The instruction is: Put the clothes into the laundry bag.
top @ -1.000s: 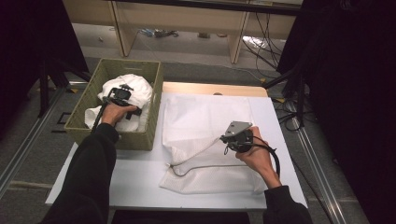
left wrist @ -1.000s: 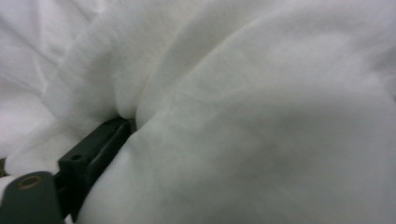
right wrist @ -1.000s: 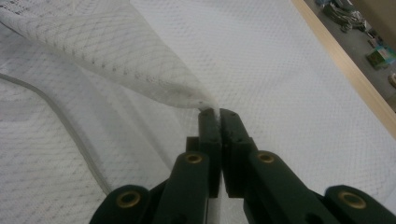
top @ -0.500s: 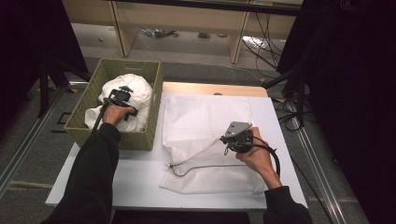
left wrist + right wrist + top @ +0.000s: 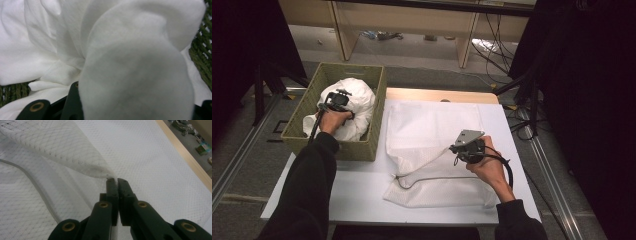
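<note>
Counts, high view:
- One green woven basket [image 5: 300, 135], at 9 o'clock on table.
- One heap of white cloth [image 5: 357, 102] inside basket; number of separate pieces cannot be told.
- One white mesh laundry bag [image 5: 432, 130], table centre, one grey zipper line [image 5: 432, 179] along its 6 o'clock edge.
- One white table [image 5: 362, 195].
- Two grippers: left gripper [image 5: 336, 100] at 10 o'clock, right gripper [image 5: 457, 148] at 4 o'clock.
- Two hands, two dark sleeves.

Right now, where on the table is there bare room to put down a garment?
Bare table lies in front of the green basket, left of the mesh bag. A narrower strip borders the bag's right edge. The basket is crowded with white cloth.
</note>
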The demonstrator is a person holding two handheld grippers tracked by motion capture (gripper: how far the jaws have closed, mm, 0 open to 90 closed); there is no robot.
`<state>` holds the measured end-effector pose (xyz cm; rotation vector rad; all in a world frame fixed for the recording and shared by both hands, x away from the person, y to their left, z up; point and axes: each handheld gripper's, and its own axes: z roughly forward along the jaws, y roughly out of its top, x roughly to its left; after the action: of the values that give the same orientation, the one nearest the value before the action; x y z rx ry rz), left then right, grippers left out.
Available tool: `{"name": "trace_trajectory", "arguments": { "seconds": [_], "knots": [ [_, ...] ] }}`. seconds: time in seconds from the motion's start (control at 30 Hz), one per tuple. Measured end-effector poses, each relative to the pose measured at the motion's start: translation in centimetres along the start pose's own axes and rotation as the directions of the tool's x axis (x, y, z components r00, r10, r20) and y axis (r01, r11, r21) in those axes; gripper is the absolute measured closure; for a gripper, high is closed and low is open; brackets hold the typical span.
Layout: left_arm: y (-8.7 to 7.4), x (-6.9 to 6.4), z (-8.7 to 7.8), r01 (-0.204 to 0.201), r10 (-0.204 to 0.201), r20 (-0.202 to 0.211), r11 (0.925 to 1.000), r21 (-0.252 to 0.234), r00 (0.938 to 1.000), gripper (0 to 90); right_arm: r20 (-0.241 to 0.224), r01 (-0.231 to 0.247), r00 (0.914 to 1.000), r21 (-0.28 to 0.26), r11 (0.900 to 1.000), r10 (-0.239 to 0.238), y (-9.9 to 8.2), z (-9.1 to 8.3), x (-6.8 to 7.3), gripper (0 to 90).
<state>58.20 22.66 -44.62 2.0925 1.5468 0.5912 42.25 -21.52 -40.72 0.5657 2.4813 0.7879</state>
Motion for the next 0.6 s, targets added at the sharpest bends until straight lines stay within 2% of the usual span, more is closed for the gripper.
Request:
{"name": "trace_trajectory", "arguments": {
  "seconds": [0.07, 0.13, 0.27, 0.4, 0.43, 0.47, 0.5, 0.53, 0.57, 0.6],
  "knots": [
    [0.1, 0.1, -0.6, 0.03, -0.03, 0.011, 0.999, -0.034, 0.9995, 63.4, 0.009, -0.008, 0.9999, 0.0, 1.0, 0.008, -0.1, 0.0, 0.0, 89.3],
    [0.3, 0.1, -1.2, 0.034, -0.032, 0.026, 0.9979, -0.056, 0.9991, 63.7, 0.006, -0.002, 1.0, 0.001, 1.0, 0.002, 0.0, 0.0, -0.2, 89.3],
    [1.0, 0.3, -2.5, 0.071, -0.066, 0.051, 0.9929, -0.095, 0.9965, 63.8, 0.009, -0.016, 0.9998, 0.008, 0.9998, 0.016, -0.1, 0.0, 0.0, 89.3],
    [1.8, 0.4, -3.7, 0.075, -0.068, 0.063, 0.9901, -0.119, 0.9957, 63.7, 0.007, -0.017, 0.9998, 0.006, 0.9998, 0.017, 0.0, 0.0, 0.0, 89.3],
    [2.2, 0.4, -4.1, 0.075, -0.067, 0.061, 0.9884, -0.132, 0.9959, 63.7, 0.007, -0.001, 1.0, 0.003, 1.0, 0.001, 0.0, 0.0, -0.1, 89.3],
    [2.5, 0.4, -4.7, 0.067, -0.059, 0.061, 0.9886, -0.135, 0.9964, 63.7, 0.013, -0.005, 0.9999, -0.001, 1.0, 0.005, 0.0, 0.1, -0.1, 89.3],
    [2.9, 0.4, -5.5, 0.067, -0.057, 0.071, 0.9854, -0.156, 0.9958, 63.7, 0.006, 0.004, 1.0, -0.002, 1.0, -0.004, 0.0, 0.1, -0.2, 89.3],
    [2.9, 0.4, -5.5, 0.067, -0.057, 0.071, 0.9854, -0.156, 0.9958, 63.7, 0.006, 0.004, 1.0, -0.002, 1.0, -0.004, 0.0, 0.1, -0.2, 89.3],
    [3.3, 0.3, -6.4, 0.057, -0.046, 0.071, 0.9836, -0.171, 0.9964, 63.7, 0.007, 0.004, 1.0, -0.003, 1.0, -0.004, 0.0, 0.1, -0.3, 89.3],
    [3.5, 0.3, -6.9, 0.036, -0.025, 0.067, 0.9847, -0.17, 0.9974, 63.7, 0.006, 0.002, 1.0, -0.002, 1.0, -0.002, 0.0, 0.1, -0.3, 89.3]
  ]
}}
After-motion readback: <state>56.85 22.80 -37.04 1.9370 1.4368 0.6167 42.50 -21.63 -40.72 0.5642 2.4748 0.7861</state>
